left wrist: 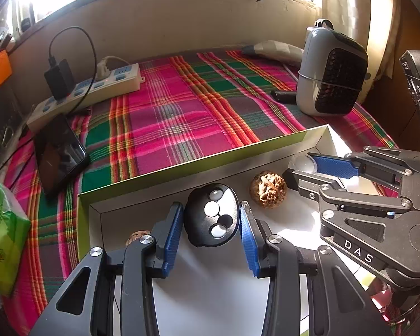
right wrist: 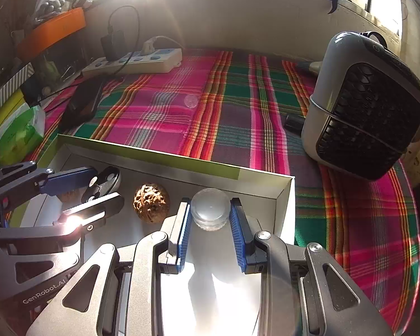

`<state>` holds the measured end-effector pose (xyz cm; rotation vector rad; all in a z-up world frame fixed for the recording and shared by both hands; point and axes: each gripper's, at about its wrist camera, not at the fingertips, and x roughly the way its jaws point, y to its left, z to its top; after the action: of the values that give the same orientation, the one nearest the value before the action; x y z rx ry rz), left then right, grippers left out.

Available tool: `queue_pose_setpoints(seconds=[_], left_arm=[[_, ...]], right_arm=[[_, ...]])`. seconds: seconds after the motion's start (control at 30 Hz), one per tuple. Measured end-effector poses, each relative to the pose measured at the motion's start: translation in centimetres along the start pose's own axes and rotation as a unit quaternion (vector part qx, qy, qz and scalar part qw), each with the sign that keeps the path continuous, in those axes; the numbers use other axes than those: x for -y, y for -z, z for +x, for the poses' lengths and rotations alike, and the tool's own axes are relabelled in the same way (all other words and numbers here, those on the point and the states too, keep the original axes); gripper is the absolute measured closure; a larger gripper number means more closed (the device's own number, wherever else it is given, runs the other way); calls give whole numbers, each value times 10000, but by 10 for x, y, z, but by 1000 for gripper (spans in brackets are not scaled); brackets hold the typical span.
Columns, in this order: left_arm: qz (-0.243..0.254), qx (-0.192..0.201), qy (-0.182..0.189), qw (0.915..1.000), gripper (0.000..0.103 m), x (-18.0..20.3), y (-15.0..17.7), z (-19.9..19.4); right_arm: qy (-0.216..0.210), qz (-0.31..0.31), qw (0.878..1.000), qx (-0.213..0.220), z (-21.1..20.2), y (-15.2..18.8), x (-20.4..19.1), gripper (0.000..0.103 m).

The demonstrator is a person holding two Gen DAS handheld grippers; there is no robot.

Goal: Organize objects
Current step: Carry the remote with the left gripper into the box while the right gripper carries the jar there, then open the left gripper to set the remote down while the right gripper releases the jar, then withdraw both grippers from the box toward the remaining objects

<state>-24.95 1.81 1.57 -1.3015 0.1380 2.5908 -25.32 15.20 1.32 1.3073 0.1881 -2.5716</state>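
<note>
A shallow white box (left wrist: 182,165) with a green rim lies on the plaid cloth. Inside it, my left gripper (left wrist: 211,210) straddles a black oval key fob (left wrist: 211,218) with round buttons; the blue pads sit at its sides, contact unclear. A brown walnut (left wrist: 268,189) lies to its right, and a second one (left wrist: 137,237) shows partly behind the left finger. My right gripper (right wrist: 210,205) straddles a small clear round jar (right wrist: 210,208) near the box's right corner (right wrist: 285,193). The walnut (right wrist: 151,203) and fob (right wrist: 106,180) lie to its left.
On the plaid cloth (left wrist: 182,106) are a white power strip (left wrist: 92,89) with a black charger, a dark phone (left wrist: 60,154), a green tissue pack (left wrist: 2,238), a grey fan heater (left wrist: 331,70) with a small black cylinder (left wrist: 282,95) beside it. A wall runs behind.
</note>
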Motion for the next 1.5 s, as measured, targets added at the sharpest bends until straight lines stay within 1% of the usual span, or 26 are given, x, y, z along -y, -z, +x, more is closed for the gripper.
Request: queue_pose_setpoints(seconds=[0.33, 0.4, 0.47, 0.63, 1.0, 1.13, 1.5], left_arm=[[-51, -47, -39, 10000, 65, -1, 0, 1], [-74, -66, -41, 9999, 65, -2, 1, 1], [-104, -65, -44, 9999, 65, -3, 1, 0], [-189, -53, -1, 9998, 65, -5, 3, -2], [-254, 184, 53, 9995, 65, -6, 12, -25], [-251, 270, -29, 9993, 65, -6, 17, -36], [-288, 386, -26, 9988, 65, -5, 35, -58]], right_arm=[[34, 10, 10000, 1, 1, -1, -1, 73], [50, 10, 10000, 51, -1, 0, -2, 61], [32, 38, 10000, 77, -2, -1, -3, 55], [69, 82, 9999, 93, -7, 2, -4, 55], [96, 184, 9994, 276, -25, 11, -6, 55], [75, 272, 9989, 368, -35, 15, -6, 55], [54, 319, 9983, 491, -58, 33, -15, 54]])
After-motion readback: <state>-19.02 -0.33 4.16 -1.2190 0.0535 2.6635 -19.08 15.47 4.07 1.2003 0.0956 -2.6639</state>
